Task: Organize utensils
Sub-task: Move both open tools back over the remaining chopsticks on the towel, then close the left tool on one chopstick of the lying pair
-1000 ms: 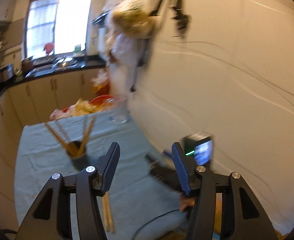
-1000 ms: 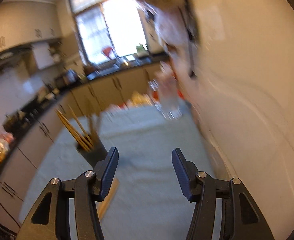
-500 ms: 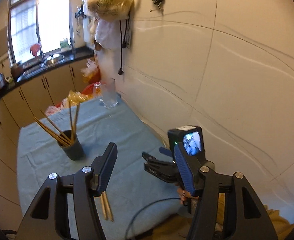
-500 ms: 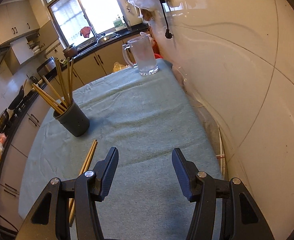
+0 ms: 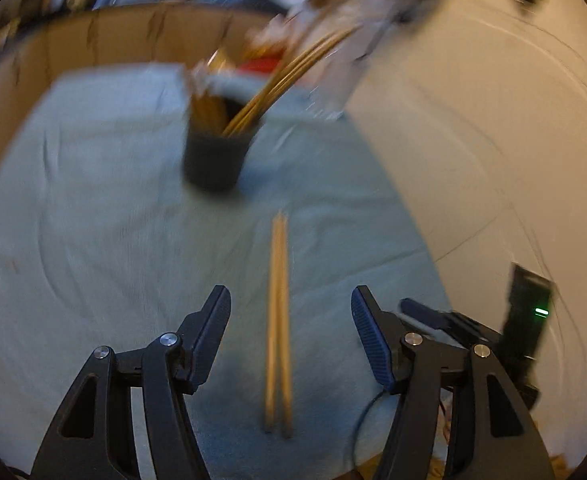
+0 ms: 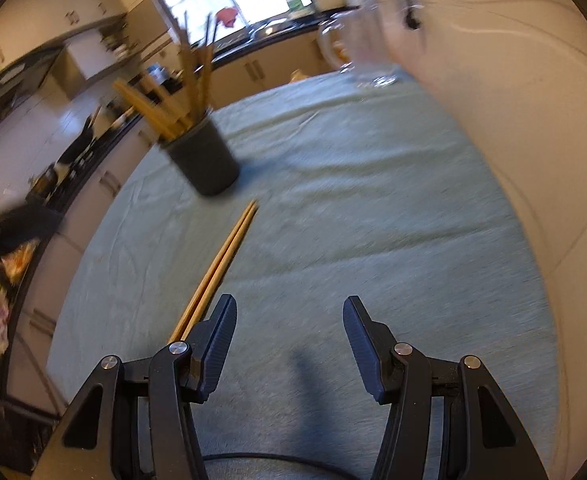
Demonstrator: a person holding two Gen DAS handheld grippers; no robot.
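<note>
A pair of wooden chopsticks (image 5: 278,320) lies flat on the teal tablecloth (image 5: 93,220), pointing at a dark cup (image 5: 215,156) that holds several more chopsticks. My left gripper (image 5: 291,304) is open and hovers over the loose pair, one finger on each side, apart from it. In the right wrist view the same pair (image 6: 223,264) lies left of my open, empty right gripper (image 6: 289,316), and the dark cup (image 6: 205,162) stands beyond it. The right gripper's body (image 5: 473,328) shows at the left view's right edge.
A glass pitcher (image 6: 367,44) stands at the table's far end by the cream wall (image 6: 533,100). Kitchen cabinets and a counter (image 6: 53,128) run along the left. A black cable (image 5: 365,412) lies on the cloth near the front edge.
Both grippers have tilted down and moved closer to the table. The left gripper has swung over the loose chopsticks, which now lie between its fingers. Both stay open.
</note>
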